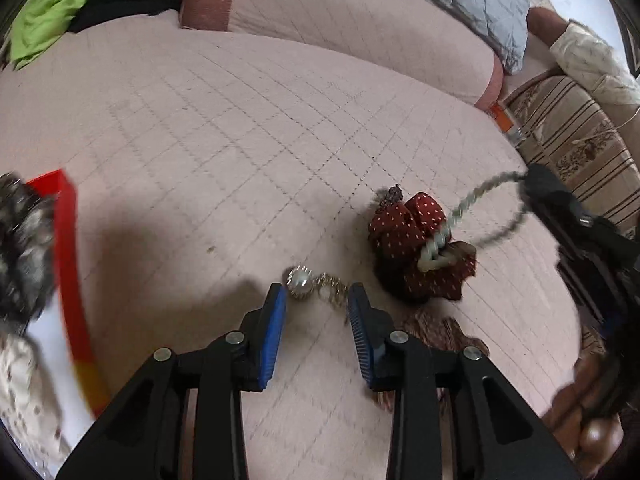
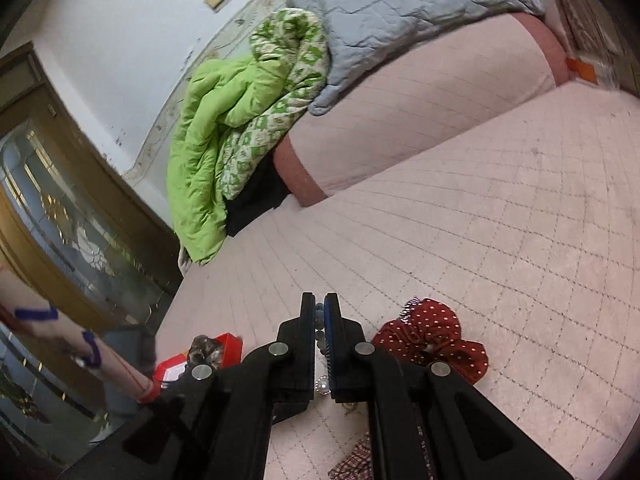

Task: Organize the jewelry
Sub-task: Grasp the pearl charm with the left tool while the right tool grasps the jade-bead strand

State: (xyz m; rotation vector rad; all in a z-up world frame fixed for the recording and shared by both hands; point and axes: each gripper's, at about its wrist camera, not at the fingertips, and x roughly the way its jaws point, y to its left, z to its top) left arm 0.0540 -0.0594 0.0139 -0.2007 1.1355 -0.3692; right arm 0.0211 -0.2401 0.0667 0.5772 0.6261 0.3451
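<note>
On the pink quilted bed (image 1: 248, 128), the left gripper (image 1: 318, 300) gapes wide near a pearl pendant (image 1: 298, 278); the right gripper (image 2: 319, 312) pinches a bead bracelet (image 1: 464, 212), green blanket (image 2: 208, 152) far off.

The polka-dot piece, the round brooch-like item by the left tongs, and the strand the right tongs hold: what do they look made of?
Red polka-dot scrunchie: soft woven fabric, matte, gathered into folds. Round pendant: apparently a glossy pearl-like centre in a sparkly metal rim, on a gold-toned chain; real or imitation is unclear. Beaded strand held by the right tongs: pale greenish, semi-glossy beads, maybe stone, glass or plastic.
</note>
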